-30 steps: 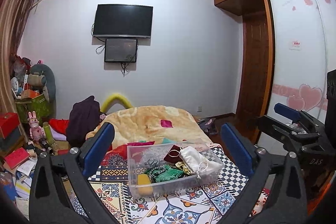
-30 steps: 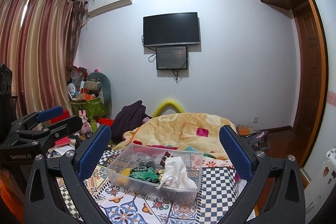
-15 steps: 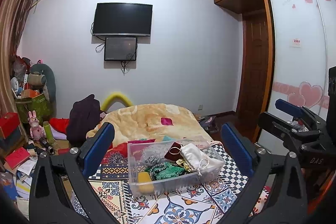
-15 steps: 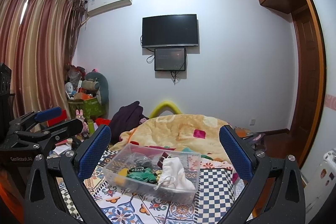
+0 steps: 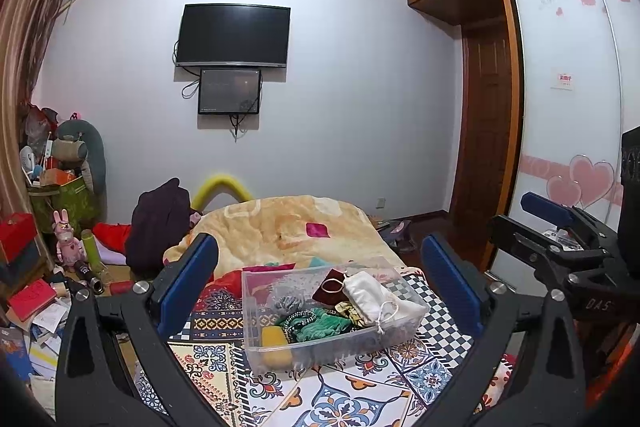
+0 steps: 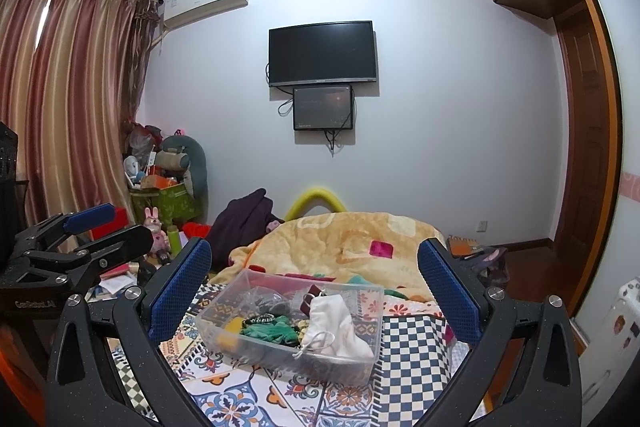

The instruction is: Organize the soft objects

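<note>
A clear plastic bin (image 5: 256, 311) (image 6: 360, 367) sits on a patterned cloth on the bed. In it lie a white drawstring pouch (image 5: 372, 297) (image 6: 336, 323), a green cloth (image 5: 320, 323) (image 6: 272, 331), a yellow sponge (image 5: 276, 343), a dark red pouch (image 5: 326, 291) and grey items. My left gripper (image 5: 320, 287) is open and empty, held above and short of the bin. My right gripper (image 6: 316, 287) is open and empty, also short of the bin. Each gripper shows at the edge of the other's view.
A yellow blanket (image 5: 288, 223) covers the bed's far end. A dark garment (image 5: 160, 223) and clutter with boxes and a pink rabbit toy (image 5: 66, 239) lie at the left. A wardrobe (image 5: 568, 107) and door stand at the right. A TV hangs on the wall.
Both views have shifted slightly; the bin sits a little higher in the frames. Both grippers stay open and empty.
</note>
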### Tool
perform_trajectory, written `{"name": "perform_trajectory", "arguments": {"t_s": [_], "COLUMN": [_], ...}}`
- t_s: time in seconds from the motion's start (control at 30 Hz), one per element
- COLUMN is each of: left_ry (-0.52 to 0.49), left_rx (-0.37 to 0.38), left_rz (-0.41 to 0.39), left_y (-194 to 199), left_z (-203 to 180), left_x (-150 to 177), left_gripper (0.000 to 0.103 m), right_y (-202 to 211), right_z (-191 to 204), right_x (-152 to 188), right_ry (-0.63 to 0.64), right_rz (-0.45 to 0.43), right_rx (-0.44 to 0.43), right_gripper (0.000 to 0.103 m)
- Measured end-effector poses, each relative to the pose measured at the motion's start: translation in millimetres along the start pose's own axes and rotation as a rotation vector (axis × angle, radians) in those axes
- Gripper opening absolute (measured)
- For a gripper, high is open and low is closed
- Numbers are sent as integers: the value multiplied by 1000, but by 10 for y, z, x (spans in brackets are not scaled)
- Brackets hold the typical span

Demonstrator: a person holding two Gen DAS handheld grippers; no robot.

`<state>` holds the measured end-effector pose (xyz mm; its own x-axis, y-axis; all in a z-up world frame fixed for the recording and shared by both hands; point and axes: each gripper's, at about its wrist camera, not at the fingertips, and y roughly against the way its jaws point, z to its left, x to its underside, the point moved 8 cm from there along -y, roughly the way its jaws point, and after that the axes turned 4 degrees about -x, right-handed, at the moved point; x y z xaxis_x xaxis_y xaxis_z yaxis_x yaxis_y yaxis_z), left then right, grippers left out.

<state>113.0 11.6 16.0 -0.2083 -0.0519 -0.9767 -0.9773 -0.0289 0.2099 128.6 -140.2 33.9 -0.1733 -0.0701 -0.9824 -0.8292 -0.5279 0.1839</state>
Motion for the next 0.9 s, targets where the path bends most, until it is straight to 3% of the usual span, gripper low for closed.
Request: {"name": "perform_trajectory", "arguments": {"t_s": [0.9], "left_ry": [7], "left_rx": [12], "left_rz": [13], "left_y": [5], "left_z": [-16], "left_x": [28], "left_gripper": [103], "right_y": [5], "right_z": [3], "right_x": [-1], "right_ry": [-4], "right_rz": [-1], "right_rx": [-3], "right_gripper": [103]}}
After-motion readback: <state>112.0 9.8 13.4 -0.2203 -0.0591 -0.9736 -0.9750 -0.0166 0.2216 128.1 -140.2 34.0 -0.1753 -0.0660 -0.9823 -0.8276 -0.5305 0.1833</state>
